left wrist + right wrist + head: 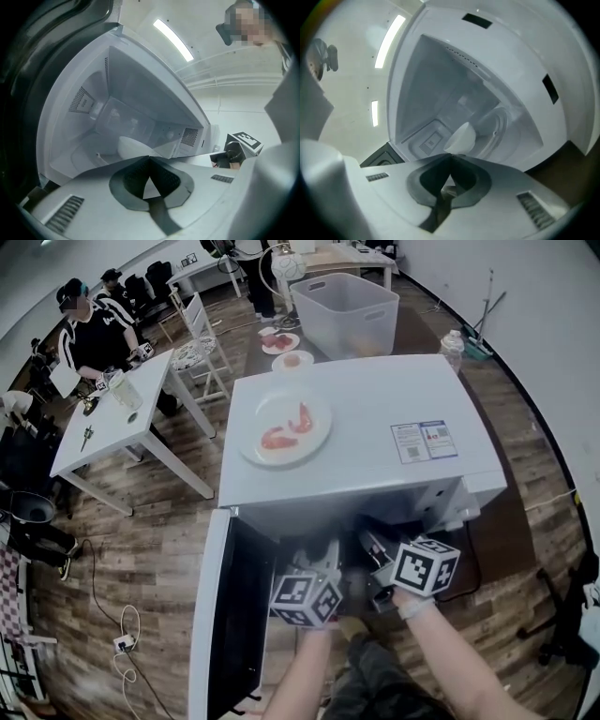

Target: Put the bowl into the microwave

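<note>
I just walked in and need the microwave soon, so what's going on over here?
A person is working at the microwave with a gripper in each hand. Its door is swung open, and the white bowl already sits inside the cavity. The left gripper and right gripper are both at the opening, jaws shut with nothing between them. A plate of food rests on top of the microwave.
</note>
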Demonstrator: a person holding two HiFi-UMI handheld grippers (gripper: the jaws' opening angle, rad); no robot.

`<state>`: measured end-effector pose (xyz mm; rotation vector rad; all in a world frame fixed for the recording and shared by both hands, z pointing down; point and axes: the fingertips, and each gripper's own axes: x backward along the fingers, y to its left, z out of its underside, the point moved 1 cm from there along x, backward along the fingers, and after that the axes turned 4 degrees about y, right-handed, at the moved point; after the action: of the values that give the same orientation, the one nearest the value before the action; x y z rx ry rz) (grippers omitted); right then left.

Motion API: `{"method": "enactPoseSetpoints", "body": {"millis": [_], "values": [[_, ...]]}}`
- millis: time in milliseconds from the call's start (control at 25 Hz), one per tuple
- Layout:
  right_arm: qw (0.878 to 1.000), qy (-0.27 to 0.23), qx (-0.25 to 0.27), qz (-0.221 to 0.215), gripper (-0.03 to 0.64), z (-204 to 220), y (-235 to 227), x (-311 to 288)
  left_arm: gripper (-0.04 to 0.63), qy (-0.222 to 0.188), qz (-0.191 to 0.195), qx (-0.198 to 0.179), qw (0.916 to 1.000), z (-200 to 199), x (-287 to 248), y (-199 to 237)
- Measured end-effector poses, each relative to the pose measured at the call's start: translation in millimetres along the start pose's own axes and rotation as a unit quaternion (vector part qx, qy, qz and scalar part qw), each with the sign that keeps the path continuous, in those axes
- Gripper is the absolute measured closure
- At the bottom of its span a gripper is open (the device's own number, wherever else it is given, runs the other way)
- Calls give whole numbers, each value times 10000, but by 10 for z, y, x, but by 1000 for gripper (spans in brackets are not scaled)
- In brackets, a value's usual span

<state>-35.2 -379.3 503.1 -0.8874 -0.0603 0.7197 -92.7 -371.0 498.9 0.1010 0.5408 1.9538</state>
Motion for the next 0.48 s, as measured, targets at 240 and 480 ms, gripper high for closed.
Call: {"method": "enactPoseSetpoints", "body": {"millis": [240,480], "values": [[9991,107,409,-76,618,88,188,151,583,-19,78,-15,10000,-5,167,-176],[9990,111,404,-130,618,181,328,340,583,22,124,-94,9999,11,382,-338]]}}
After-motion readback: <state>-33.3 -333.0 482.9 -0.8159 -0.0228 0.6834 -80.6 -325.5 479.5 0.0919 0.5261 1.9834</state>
